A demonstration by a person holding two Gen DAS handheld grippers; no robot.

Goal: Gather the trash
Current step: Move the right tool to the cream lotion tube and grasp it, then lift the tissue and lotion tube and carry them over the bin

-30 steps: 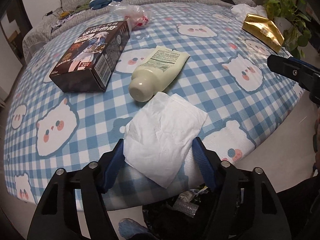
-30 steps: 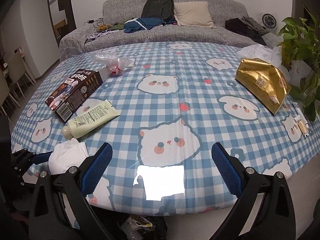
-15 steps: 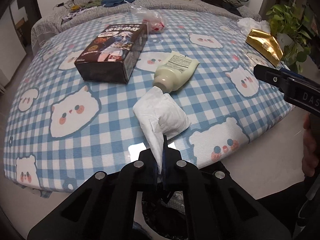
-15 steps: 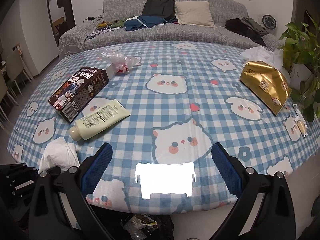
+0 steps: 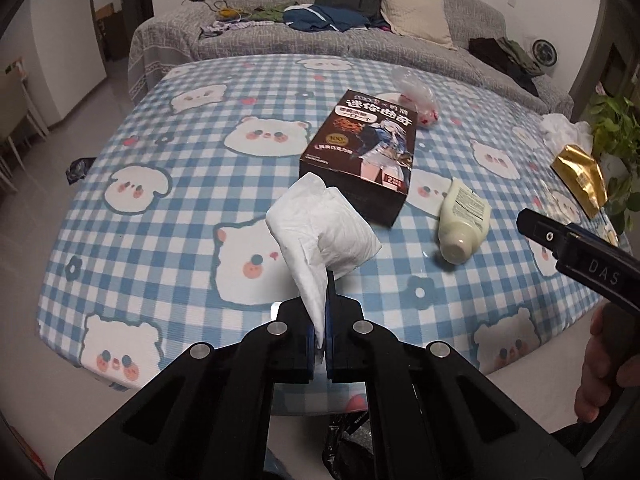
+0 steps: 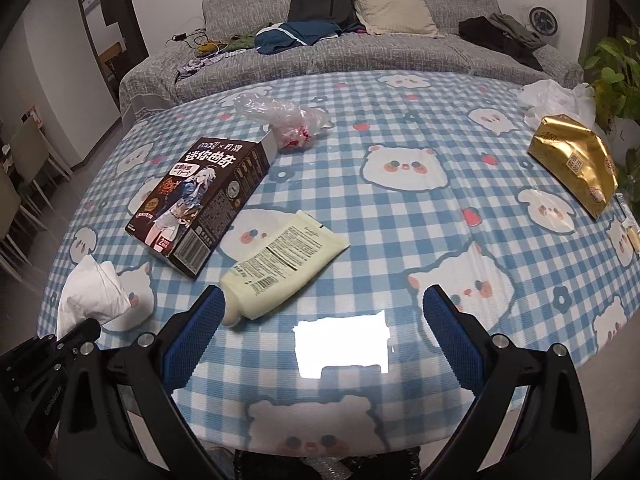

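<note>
My left gripper (image 5: 319, 320) is shut on a crumpled white tissue (image 5: 320, 224), which hangs lifted above the near edge of the checked table (image 5: 160, 240). The same tissue (image 6: 94, 292) shows at the lower left of the right wrist view, above the left gripper's body (image 6: 48, 356). My right gripper (image 6: 320, 312) stands open over the table's front edge, nothing between its blue pads (image 6: 192, 336). A cream tube (image 6: 280, 264) lies just ahead of its left finger. A dark cookie box (image 6: 200, 200), a clear plastic bag (image 6: 288, 120) and a gold packet (image 6: 576, 168) lie on the table.
A black trash bag (image 5: 348, 444) sits on the floor under the table's near edge. A grey sofa (image 6: 360, 48) with a backpack, clothes and a pillow stands behind the table. A potted plant (image 6: 616, 76) and white plastic (image 6: 556, 96) are at the right. Chairs (image 6: 24, 184) stand at the left.
The left gripper closed on the white tissue and lifted it off the table, moving left. The right gripper shifted left, nearer the cream tube, still open.
</note>
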